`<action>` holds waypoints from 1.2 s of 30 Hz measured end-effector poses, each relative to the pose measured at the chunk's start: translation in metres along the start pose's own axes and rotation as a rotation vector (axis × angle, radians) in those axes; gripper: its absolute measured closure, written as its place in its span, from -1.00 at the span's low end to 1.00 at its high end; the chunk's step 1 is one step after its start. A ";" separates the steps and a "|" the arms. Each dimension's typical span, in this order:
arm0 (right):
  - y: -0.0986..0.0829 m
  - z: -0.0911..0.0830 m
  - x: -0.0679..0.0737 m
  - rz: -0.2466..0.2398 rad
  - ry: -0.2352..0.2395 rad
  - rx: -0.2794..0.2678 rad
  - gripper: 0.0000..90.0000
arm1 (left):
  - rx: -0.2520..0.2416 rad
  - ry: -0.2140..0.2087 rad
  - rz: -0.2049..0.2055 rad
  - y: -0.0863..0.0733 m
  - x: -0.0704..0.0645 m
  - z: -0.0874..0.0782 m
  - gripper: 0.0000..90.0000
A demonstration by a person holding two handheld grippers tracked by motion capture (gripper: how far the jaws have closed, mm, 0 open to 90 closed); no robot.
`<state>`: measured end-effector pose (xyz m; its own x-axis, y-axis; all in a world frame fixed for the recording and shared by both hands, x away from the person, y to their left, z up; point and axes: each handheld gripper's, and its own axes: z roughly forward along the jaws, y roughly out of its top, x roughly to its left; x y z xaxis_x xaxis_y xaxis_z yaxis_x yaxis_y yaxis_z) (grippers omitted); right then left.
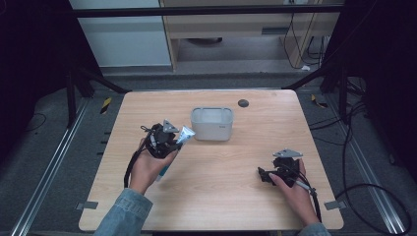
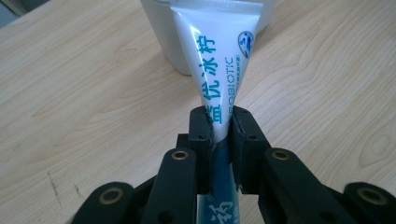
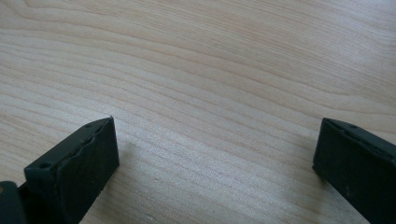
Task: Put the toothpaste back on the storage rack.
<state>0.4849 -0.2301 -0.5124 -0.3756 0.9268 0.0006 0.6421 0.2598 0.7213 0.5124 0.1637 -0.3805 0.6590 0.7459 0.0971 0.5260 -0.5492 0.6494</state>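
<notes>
White tube [image 2: 218, 60] with teal print sits clamped in the left tongs [image 2: 220, 135], jaws pinching its narrowing middle, flat crimped end pointing forward past the tips. Tube is lifted off the tabletop [image 1: 221, 162]. Directly ahead of the left tongs: grey open-top bin [image 1: 212, 124], tube end just beside its near wall in the left gripper view; cannot tell if touching. Right tongs [image 1: 268, 176] well apart to the right, low over bare wood, jaws spread wide, gripping nothing. Small dark round spot [image 1: 243, 103] on the tabletop beyond the bin. Person's hands hold both tools; denim sleeve [image 1: 123, 214] on the left arm.
</notes>
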 end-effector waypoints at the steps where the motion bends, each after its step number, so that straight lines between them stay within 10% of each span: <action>1: 0.000 0.000 0.000 0.001 0.000 0.001 -0.99 | -0.009 -0.001 -0.003 0.001 0.000 -0.001 0.77; 36: 0.000 0.000 0.001 0.002 -0.001 -0.001 -0.99 | -0.105 -0.046 0.068 0.077 -0.028 -0.008 0.77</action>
<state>0.4852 -0.2292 -0.5124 -0.3740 0.9274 0.0015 0.6419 0.2577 0.7222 0.5299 0.1040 -0.3270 0.7163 0.6889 0.1108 0.4215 -0.5537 0.7181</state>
